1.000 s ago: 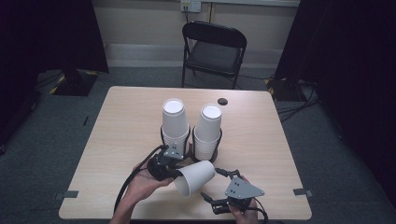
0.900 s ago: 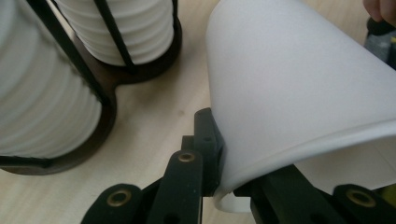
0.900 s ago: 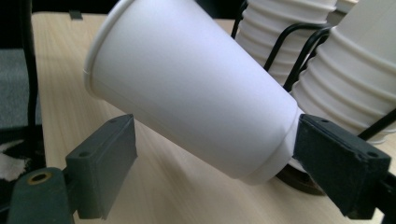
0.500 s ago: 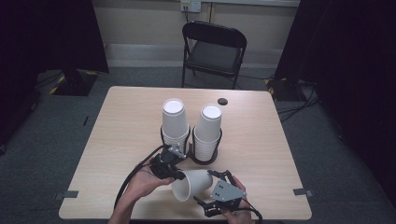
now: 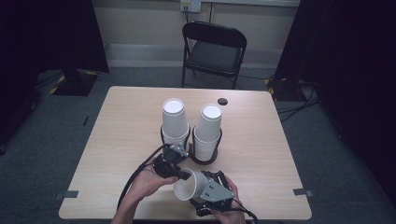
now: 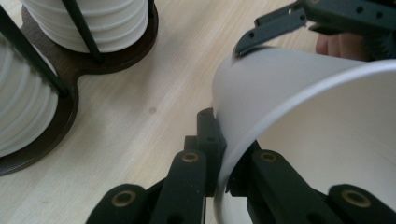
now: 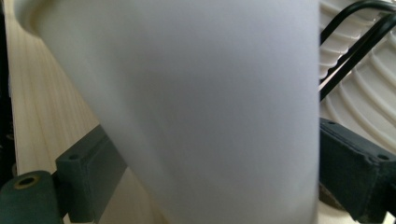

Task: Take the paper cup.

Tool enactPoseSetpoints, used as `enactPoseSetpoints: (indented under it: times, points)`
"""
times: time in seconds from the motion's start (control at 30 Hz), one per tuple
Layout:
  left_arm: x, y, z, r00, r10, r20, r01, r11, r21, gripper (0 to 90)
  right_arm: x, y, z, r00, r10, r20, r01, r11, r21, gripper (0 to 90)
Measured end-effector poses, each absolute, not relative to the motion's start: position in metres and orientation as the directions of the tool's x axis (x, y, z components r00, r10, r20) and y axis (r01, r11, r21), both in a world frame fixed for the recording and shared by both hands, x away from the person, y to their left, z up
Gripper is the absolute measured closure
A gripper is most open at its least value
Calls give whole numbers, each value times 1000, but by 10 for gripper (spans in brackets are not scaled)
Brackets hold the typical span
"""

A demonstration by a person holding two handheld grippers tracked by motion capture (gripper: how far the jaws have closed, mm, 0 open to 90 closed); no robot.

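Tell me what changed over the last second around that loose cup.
The right claw moved in from the right and, its jaws just opened wide, now straddles the cup body; contact is unclear. The left claw stays clamped on the rim. Both cup stacks and the holder kept their places.

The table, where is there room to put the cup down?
Bare table lies left of the cup holder, and right of it up to the edge. The back strip holds just a small dark disc. The near middle is crowded: both hands and the held cup.
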State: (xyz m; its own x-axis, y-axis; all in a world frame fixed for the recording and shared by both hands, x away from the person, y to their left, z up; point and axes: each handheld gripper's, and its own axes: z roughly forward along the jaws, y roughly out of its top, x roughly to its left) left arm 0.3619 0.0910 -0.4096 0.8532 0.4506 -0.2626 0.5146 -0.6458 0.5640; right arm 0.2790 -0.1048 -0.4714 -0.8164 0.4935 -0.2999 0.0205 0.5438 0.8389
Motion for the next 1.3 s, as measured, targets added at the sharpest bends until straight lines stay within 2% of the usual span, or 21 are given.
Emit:
enactPoseSetpoints:
  times: [0.13,0.63,1.1,1.3]
  points:
    - [363,87,-410,843,451,-294,532,-616,581,845,279,-100,-468,-833,473,-287,3,523,852,125]
    - [360,85,-413,841,450,-300,534,-607,589,856,278,-95,-461,-820,500,-279,-2,485,874,109]
    - [357,90,-410,846,463,-264,510,-560,653,833,281,-94,-453,-811,505,-297,-21,482,876,117]
    - [353,94,-413,840,483,-247,497,-502,708,782,282,-98,-452,-804,526,-279,-4,465,885,121]
